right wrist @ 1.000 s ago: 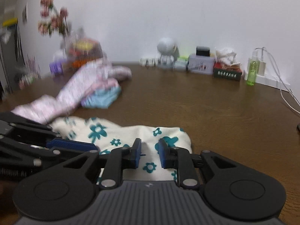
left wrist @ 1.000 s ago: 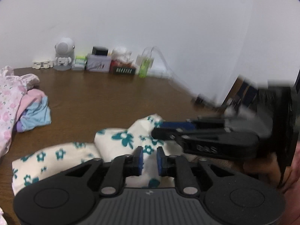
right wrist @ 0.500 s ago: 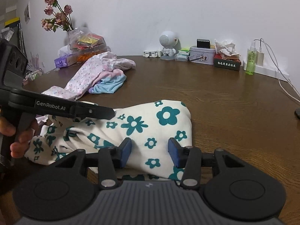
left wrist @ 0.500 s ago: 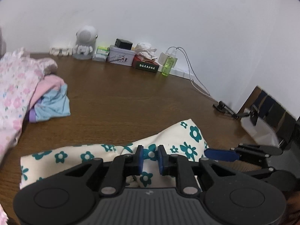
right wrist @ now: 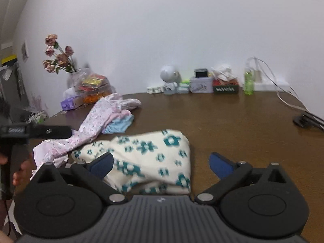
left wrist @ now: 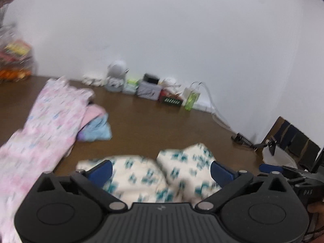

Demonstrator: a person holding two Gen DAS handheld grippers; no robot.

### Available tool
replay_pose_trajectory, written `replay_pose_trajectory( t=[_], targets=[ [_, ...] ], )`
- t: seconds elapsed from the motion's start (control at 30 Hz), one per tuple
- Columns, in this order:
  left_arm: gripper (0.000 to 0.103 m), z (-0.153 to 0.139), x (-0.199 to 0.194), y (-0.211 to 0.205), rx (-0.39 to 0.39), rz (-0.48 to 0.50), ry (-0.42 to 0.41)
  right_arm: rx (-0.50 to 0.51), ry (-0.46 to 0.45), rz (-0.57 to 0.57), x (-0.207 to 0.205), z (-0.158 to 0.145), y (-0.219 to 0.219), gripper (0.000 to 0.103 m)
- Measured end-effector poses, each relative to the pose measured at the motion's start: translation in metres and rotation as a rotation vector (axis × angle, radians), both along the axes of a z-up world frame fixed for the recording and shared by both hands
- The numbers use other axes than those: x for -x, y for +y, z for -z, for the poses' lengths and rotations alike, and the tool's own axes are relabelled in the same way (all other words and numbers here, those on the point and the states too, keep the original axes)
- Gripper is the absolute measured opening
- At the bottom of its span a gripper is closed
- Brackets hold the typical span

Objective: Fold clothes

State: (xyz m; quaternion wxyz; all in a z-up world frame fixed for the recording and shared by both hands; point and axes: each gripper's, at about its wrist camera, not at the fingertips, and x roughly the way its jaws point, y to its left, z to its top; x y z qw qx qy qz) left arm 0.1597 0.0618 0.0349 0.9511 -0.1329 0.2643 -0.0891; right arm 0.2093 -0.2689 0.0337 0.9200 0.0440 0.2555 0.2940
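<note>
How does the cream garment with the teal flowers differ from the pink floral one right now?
The cream teal-flowered garment lies bunched in a compact folded bundle just ahead of both open grippers; the pink floral garment is stretched out long toward the table's back left. The cream one lies alone on the wood; the pink one partly covers a light blue piece. The cream print is large and bold, the pink print fine. Both rest on the brown table, ungripped.

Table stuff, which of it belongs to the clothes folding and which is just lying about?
Part of the job:
cream floral garment
pink floral garment
pink and blue clothes
left gripper, open
right gripper, open

Just lying about:
white robot figurine
green bottle
dried flowers
snack bag
</note>
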Motion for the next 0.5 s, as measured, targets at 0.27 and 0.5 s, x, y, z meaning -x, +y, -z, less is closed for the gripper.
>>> replay_pose_trajectory(
  t=[0.27,0.5],
  targets=[
    [0.103,-0.001,0.009,-0.019,-0.04,0.065,0.002,-0.02,0.082,0.028,0.008,0.016,-0.008,0.103],
    [0.071,-0.01,-0.03,-0.044,-0.117,0.141,0.004,-0.098,0.227,-0.059,-0.06,0.019,-0.008,0.102]
  ],
)
